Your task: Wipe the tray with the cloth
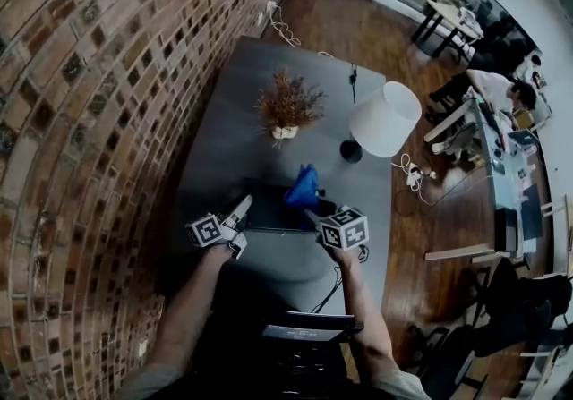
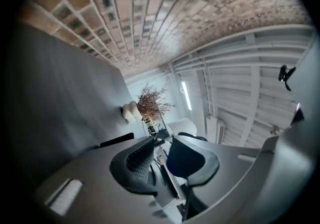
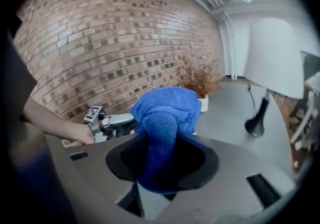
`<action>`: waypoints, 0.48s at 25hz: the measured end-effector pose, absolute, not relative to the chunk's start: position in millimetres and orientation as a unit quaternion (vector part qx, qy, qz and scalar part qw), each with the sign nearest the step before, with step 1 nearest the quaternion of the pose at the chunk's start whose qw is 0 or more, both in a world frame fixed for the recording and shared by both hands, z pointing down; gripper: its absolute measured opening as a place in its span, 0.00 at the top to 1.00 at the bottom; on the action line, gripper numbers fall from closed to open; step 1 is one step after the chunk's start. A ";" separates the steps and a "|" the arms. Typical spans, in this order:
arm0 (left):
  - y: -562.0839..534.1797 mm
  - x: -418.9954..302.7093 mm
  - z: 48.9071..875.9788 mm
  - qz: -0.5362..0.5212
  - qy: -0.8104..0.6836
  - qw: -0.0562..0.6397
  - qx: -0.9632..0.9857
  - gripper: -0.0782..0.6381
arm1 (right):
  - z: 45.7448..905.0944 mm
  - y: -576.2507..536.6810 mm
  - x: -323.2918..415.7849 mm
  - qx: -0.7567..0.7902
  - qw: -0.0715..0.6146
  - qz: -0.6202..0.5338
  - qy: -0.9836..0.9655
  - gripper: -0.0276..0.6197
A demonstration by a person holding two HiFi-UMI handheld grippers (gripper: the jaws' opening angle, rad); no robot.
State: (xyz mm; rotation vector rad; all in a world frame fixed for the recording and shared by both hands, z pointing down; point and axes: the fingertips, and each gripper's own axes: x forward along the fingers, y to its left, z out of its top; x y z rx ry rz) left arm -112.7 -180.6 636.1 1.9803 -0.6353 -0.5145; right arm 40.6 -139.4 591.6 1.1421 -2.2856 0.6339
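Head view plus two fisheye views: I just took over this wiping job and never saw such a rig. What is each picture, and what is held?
No robot here: a person holds a gripper in each hand. The head view is from a camera on the person's head, looking down at the grey table. The other two cameras ride on the grippers and look along their fingers. On the table stand a dried plant, a white lamp and a dark tray. The right gripper has its fingers shut on the blue cloth, held by the tray. The left gripper sits at the tray's left edge, fingers slightly apart; whether it grips the rim I cannot tell.
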 end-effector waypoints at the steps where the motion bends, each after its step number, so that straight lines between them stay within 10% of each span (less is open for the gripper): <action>1: -177.8 -118.8 637.5 -0.227 -0.271 0.482 0.802 0.75 | 599.0 -160.0 18.5 0.406 0.281 0.218 -0.842 0.73; 7: -139.2 -123.7 647.3 -0.256 -0.299 0.515 0.761 0.79 | 690.3 -172.4 -55.9 0.289 0.513 0.157 -0.793 0.73; 12: -118.0 -135.0 654.3 -0.266 -0.279 0.540 0.748 0.81 | 679.8 -125.1 -57.6 0.144 0.556 0.211 -0.791 0.73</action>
